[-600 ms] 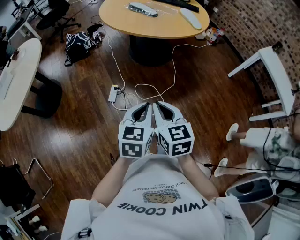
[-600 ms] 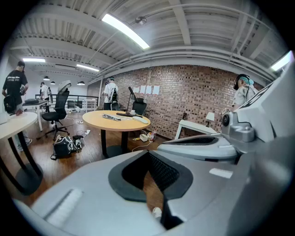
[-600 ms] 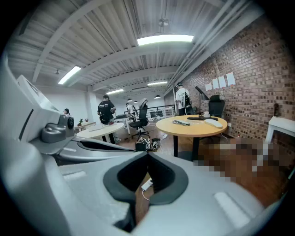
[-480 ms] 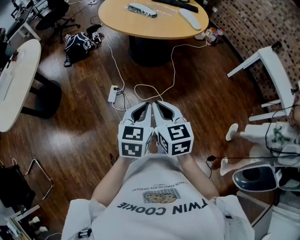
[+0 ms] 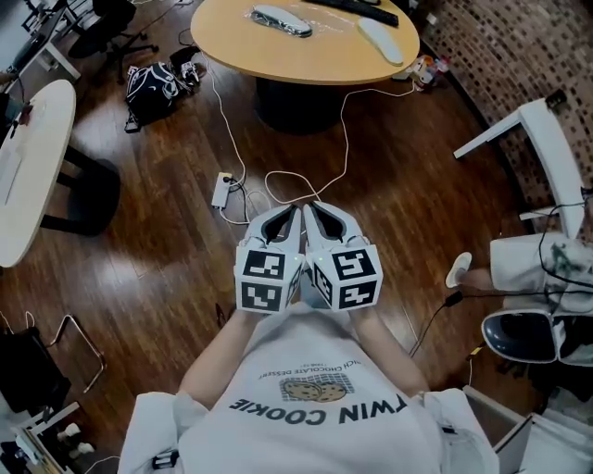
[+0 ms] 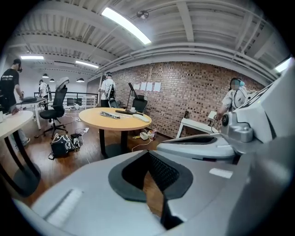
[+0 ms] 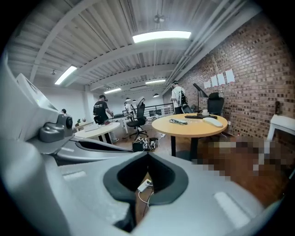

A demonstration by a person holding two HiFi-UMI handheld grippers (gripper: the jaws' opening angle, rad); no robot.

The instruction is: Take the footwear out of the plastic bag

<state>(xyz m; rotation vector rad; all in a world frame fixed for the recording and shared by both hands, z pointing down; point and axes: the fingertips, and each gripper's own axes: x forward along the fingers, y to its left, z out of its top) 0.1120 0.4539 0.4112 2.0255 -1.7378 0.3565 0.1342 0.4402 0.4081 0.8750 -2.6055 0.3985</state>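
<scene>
The left gripper [image 5: 295, 206] and right gripper [image 5: 309, 205] are held side by side, touching, close in front of the person's chest. Each pair of fingers [image 6: 92, 193] is pressed together at the tips with nothing between them. Only bare wooden floor [image 5: 167, 241] shows through the padded hollow behind the tips.

The footwear [image 5: 283, 18], grey and wrapped in its clear plastic bag [image 5: 298, 26], lies on the round counter [image 5: 278, 51], well beyond the fingertips and straight ahead. Another white slipper-shaped piece [image 5: 381, 40] lies bare on the same counter, to the right of the bag.

Between fingers and counter, a power strip [image 5: 222, 189] with a looping white cable [image 5: 343, 120] lies on the floor.
</scene>
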